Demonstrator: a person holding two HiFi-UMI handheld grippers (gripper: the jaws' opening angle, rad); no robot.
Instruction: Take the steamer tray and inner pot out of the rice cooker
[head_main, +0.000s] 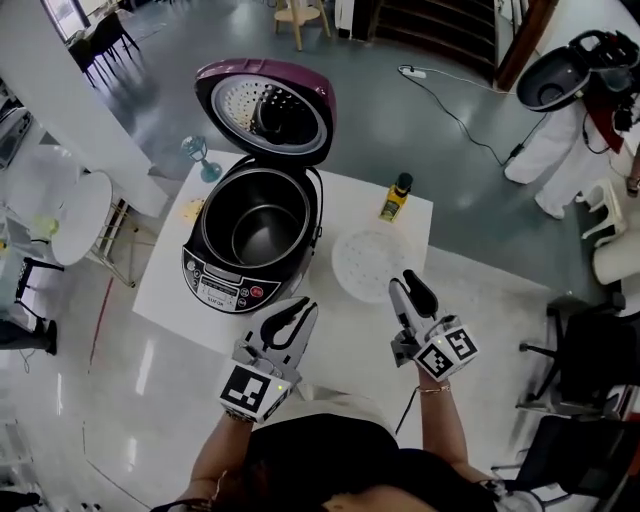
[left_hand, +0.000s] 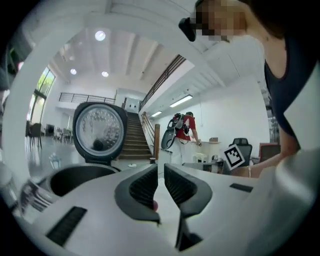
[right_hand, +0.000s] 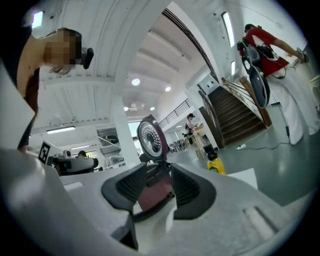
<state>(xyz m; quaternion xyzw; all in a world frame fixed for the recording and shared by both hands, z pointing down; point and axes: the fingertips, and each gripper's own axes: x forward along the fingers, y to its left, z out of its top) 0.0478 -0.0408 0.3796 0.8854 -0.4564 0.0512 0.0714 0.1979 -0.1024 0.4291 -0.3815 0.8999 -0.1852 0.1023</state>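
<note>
Steamer tray (head_main: 368, 265), white and round, lies flat on the table (head_main: 160, 290), just right of the cooker (head_main: 225, 280) and out of it. The inner pot (head_main: 262, 228) sits in the cooker, dark and bare inside. The cooker stands at the table's left half with its panel on the near side. Its maroon lid (head_main: 265, 105) is thrown back on the far side, showing a silver plate underneath. A yellow bottle (head_main: 396, 196) with a black cap stands upright at the far right of the table, beyond the tray and apart from it.

Both grippers hang over the near edge of the table, clear of everything. The left gripper (head_main: 303, 305) is near the cooker's front right. In its own view (left_hand: 161, 167) the jaws are clenched to a thin slit with nothing in it. The right gripper (head_main: 410, 283) hovers by the near right rim of the tray. In its own view (right_hand: 159, 172) the jaws stand apart and released. Only the distant cooker shows through the gap.
</note>
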